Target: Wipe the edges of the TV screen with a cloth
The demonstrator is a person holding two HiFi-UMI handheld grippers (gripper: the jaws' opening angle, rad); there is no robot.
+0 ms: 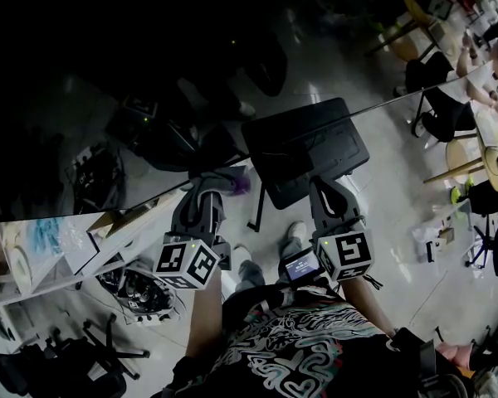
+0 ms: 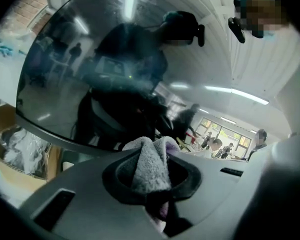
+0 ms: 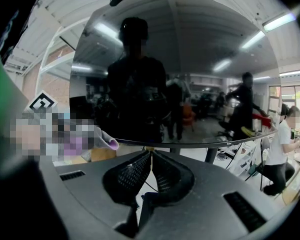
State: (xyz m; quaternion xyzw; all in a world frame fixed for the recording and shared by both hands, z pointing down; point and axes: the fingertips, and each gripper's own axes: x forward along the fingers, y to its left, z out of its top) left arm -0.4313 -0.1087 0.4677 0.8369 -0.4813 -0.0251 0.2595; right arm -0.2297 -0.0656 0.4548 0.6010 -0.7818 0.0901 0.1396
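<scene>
The TV screen (image 1: 149, 89) is a large dark glossy panel filling the upper head view; its lower edge (image 1: 398, 98) runs diagonally from left up to right. My left gripper (image 1: 214, 187) is shut on a grey and purple cloth (image 1: 232, 181), which is bunched right at that lower edge. In the left gripper view the cloth (image 2: 151, 165) fills the gap between the jaws, just under the screen (image 2: 115, 69). My right gripper (image 1: 330, 191) hangs beside it, a little to the right, shut and empty. The right gripper view shows its tips (image 3: 151, 155) meeting below the screen edge (image 3: 200, 143), with the cloth (image 3: 104, 143) to the left.
A dark stand base (image 1: 315, 168) sits on the floor under the screen. At the left are a cardboard box (image 1: 116, 220) and a shelf of clutter. Chairs and tables (image 1: 473, 156) with seated people stand at the right.
</scene>
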